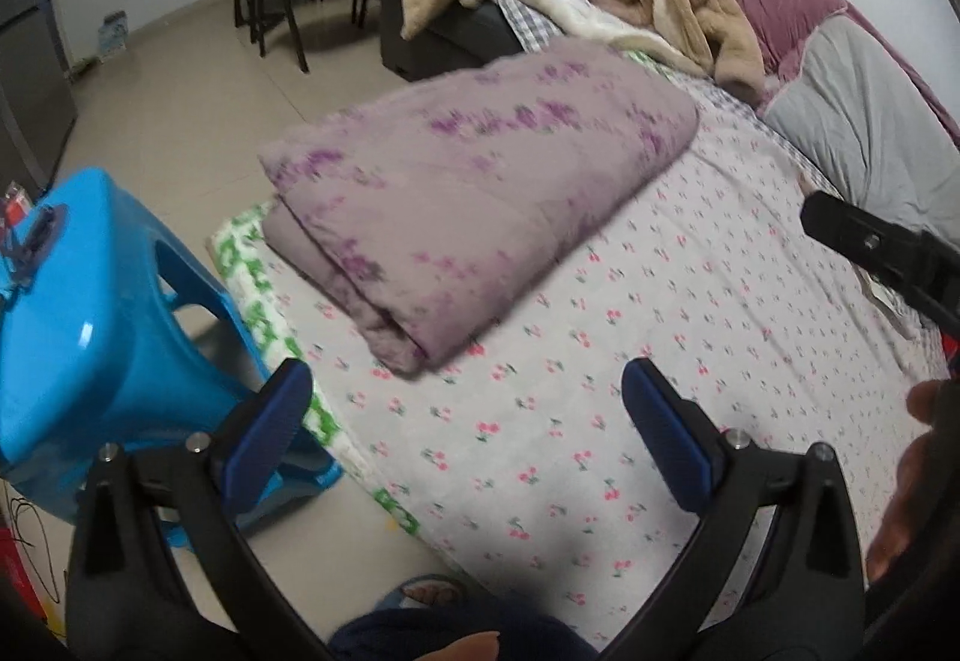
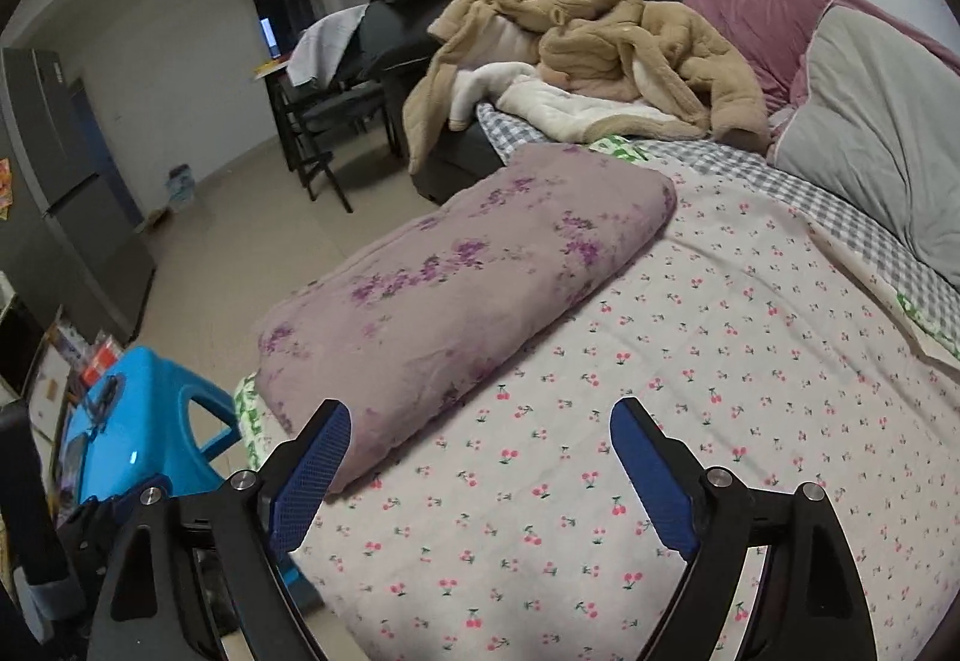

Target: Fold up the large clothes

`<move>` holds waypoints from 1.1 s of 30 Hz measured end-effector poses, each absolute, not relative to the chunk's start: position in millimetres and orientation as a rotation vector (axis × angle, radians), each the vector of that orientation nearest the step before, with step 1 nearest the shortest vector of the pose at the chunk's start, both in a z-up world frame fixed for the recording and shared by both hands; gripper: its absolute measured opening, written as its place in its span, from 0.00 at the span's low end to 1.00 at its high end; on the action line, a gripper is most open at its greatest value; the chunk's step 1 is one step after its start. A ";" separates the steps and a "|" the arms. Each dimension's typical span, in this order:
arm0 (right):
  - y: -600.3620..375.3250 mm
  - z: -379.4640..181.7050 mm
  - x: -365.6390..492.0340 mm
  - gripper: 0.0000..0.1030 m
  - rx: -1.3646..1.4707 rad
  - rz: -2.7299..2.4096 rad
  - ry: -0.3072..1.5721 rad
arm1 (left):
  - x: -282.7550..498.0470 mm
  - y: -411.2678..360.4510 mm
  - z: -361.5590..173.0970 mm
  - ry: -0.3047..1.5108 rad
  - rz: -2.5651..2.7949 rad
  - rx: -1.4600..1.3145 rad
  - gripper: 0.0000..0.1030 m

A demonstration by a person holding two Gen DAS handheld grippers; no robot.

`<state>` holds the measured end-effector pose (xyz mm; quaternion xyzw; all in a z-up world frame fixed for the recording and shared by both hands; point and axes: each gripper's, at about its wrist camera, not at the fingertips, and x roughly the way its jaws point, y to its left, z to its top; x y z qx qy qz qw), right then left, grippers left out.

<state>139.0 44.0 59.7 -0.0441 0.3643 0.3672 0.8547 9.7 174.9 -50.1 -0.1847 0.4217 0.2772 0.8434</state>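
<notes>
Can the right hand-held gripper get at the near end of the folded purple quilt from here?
Probably yes: the right hand-held gripper is open and empty, and the folded purple quilt lies just ahead with nothing between.

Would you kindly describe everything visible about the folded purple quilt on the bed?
The purple quilt is soft, padded-looking mauve fabric with darker purple flower prints. It is folded into a thick rectangular bundle, with layered edges showing at its near end. It lies flat along the bed's floor-side edge on the cherry-print sheet. Neither gripper touches it.
</notes>
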 end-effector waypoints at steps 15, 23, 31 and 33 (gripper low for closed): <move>33.2 45.1 141.7 0.87 -0.070 0.759 0.728 | 6.3 160.0 -54.4 0.900 0.586 -0.380 1.00; 34.6 49.0 132.6 0.87 -0.083 0.782 0.688 | 1.9 158.8 -48.5 0.889 0.589 -0.370 1.00; 35.8 45.9 133.4 0.87 -0.086 0.791 0.696 | 1.1 157.8 -47.4 0.892 0.598 -0.379 1.00; 35.9 45.6 133.1 0.87 -0.092 0.790 0.693 | 1.1 157.7 -47.8 0.894 0.595 -0.379 0.99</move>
